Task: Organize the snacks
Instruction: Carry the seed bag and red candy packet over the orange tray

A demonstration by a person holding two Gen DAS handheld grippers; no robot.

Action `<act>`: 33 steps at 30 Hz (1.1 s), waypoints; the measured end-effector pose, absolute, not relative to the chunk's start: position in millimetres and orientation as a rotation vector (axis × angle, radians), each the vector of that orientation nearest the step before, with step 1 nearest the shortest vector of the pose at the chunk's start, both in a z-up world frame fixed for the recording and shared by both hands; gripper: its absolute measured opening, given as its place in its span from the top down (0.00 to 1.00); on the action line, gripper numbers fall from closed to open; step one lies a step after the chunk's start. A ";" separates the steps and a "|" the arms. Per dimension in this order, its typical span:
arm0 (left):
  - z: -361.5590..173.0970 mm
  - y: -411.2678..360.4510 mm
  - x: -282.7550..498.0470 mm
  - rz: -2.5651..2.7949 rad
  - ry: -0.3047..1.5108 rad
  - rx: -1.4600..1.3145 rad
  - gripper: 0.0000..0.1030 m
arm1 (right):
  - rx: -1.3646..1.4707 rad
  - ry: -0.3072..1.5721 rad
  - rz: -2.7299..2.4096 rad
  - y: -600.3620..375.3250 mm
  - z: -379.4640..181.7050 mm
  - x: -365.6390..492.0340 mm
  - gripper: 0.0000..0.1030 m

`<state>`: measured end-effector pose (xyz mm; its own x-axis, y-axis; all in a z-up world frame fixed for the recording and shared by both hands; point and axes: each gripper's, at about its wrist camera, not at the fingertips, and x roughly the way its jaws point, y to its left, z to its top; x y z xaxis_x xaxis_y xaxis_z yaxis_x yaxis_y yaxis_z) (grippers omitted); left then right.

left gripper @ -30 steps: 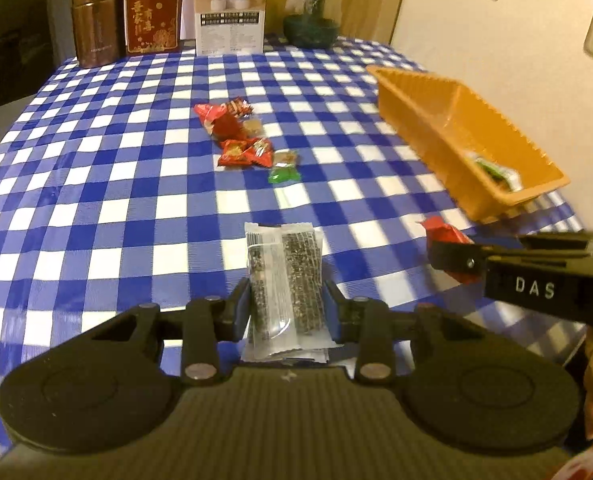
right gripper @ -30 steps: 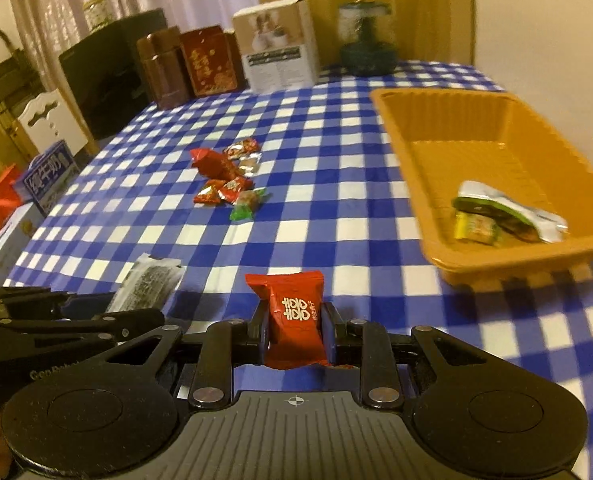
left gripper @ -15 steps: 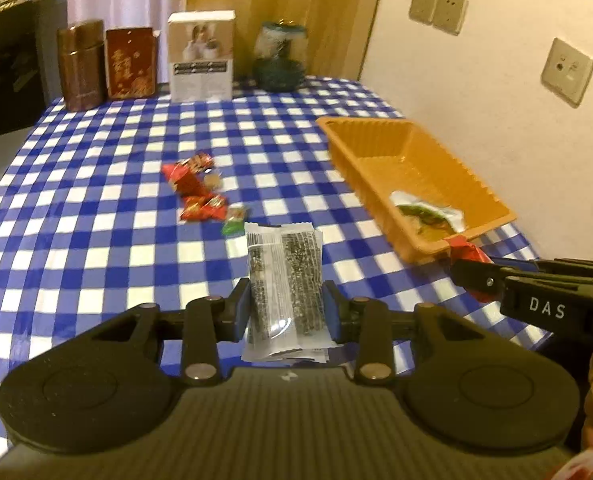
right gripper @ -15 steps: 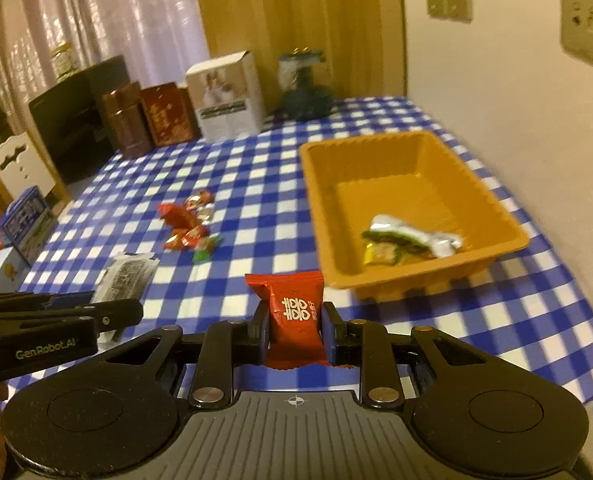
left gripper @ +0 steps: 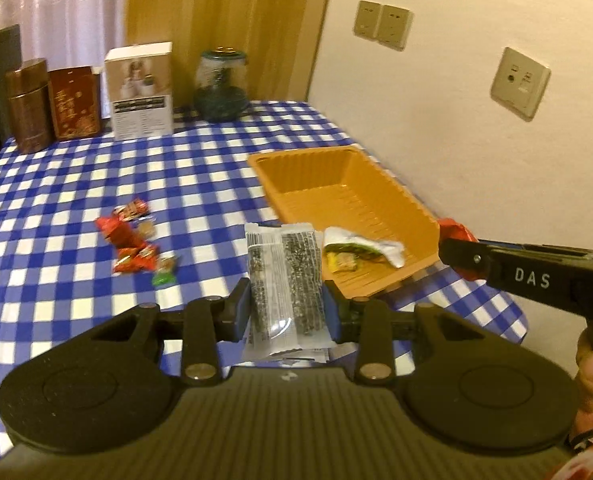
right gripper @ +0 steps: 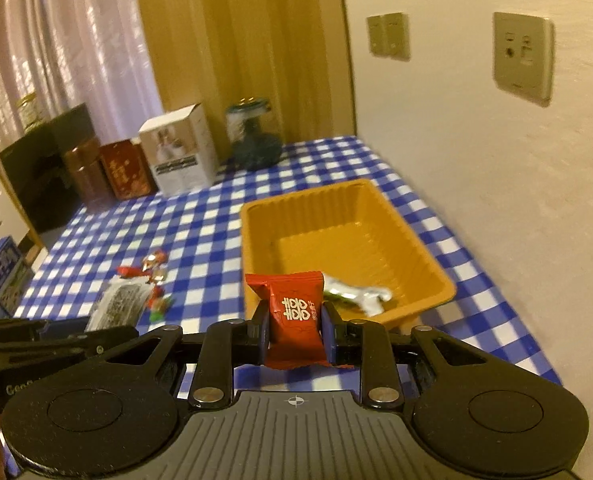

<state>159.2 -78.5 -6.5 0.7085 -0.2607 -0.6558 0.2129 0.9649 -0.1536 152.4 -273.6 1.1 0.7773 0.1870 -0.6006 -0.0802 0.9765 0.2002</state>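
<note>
My left gripper (left gripper: 286, 312) is shut on a clear packet of dark sesame bars (left gripper: 284, 280), held upright above the checked table. A red candy packet (right gripper: 294, 314) with white print sits pinched in my right gripper (right gripper: 295, 334), which is shut on it. The orange tray (left gripper: 396, 204) lies ahead on the right, close to the wall, with a silver-and-green wrapper (left gripper: 362, 246) and a small yellow snack at its near end. The right gripper (left gripper: 452, 250) shows from the side beside the tray's near corner. A small heap of red and green candies (left gripper: 134, 240) lies on the cloth, left of the tray.
A brown canister (left gripper: 28, 106), a red box (left gripper: 76, 102), a white box (left gripper: 142, 90) and a glass jar (left gripper: 222, 86) line the table's far edge. The wall (left gripper: 456, 120) with sockets runs along the right. Furniture and boxes (right gripper: 0, 276) stand off the table's left side.
Both grippers have risen with their packets still held. The view has tipped up, so the tray and candy heap look smaller and more of the wall shows.
</note>
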 end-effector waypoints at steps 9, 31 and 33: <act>-1.0 -115.1 184.5 -0.312 0.735 -0.049 0.67 | 0.199 0.666 0.101 -309.5 2.8 174.7 0.74; -16.6 -160.9 250.2 -0.338 0.773 -0.055 0.67 | 0.213 0.687 0.102 -338.4 -6.5 236.2 0.74; -18.0 -162.6 254.7 -0.341 0.773 -0.057 0.67 | 0.213 0.688 0.101 -339.2 -7.4 240.7 0.74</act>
